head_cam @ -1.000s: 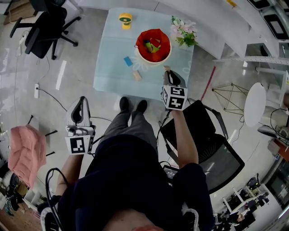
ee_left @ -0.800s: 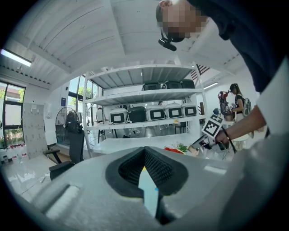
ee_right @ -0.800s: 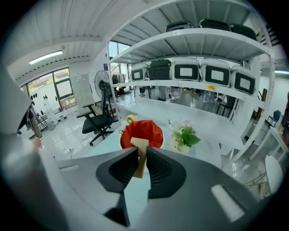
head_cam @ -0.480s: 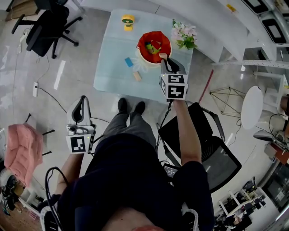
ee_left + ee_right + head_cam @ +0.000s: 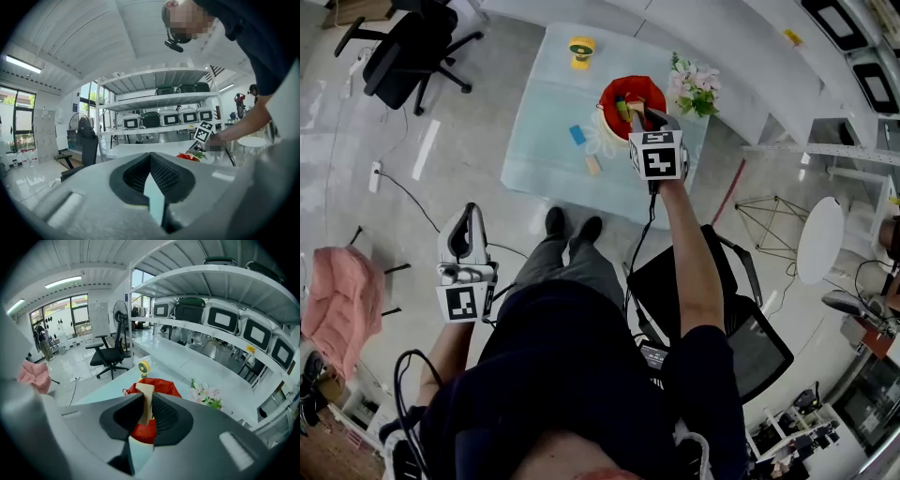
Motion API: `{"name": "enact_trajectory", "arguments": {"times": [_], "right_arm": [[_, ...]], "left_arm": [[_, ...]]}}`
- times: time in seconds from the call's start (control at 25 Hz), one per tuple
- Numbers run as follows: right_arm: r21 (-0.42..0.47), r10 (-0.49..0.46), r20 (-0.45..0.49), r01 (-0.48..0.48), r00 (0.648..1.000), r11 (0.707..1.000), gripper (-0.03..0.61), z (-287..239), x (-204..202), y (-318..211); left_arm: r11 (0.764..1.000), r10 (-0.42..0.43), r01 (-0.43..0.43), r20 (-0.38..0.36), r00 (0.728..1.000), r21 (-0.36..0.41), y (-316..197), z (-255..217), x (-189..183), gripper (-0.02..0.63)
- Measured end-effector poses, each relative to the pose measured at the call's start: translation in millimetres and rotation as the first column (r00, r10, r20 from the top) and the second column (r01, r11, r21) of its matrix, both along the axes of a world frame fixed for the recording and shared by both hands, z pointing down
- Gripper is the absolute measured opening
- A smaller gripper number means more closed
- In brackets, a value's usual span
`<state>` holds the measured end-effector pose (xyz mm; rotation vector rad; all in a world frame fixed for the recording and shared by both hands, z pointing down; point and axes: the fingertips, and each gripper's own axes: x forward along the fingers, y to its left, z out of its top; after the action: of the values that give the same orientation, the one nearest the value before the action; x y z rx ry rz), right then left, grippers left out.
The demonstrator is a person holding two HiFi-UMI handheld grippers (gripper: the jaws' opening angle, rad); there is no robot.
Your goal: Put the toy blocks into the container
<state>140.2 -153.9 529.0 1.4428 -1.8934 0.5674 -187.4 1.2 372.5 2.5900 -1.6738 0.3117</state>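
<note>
A pale wooden toy block (image 5: 146, 401) is pinched in the narrow jaws of the right gripper (image 5: 645, 116), over the red-lined round container (image 5: 617, 92). The left gripper (image 5: 468, 225) has its jaws pressed together, empty.

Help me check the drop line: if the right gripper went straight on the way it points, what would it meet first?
Probably the red container. The right gripper, shut on the tan block, points down at it, and nothing else shows between them in the right gripper view. Depth is unclear.
</note>
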Motion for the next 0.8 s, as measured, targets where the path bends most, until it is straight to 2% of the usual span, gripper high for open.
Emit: {"name": "enact_trajectory", "arguments": {"times": [0.28,0.48,0.8], "right_arm": [[-0.079,-0.042,-0.047,0.038,0.998,0.996,0.060,23,-1,-21],[-0.106,-0.060,-0.084,0.051,0.995,0.993,0.061,35,-1,-31],[-0.142,-0.066,-0.093,0.052,0.994,0.988,0.066,47,2,-34]], "left_arm": [[1.000,-0.025,0.025,0.005,1.000,-0.007,-4,0,-8,0.005],[0.999,-0.039,0.039,-0.007,0.999,-0.016,-8,-2,-10,0.005],[0.998,-0.054,0.053,-0.006,0.999,-0.019,-9,0,-14,0.005]]}}
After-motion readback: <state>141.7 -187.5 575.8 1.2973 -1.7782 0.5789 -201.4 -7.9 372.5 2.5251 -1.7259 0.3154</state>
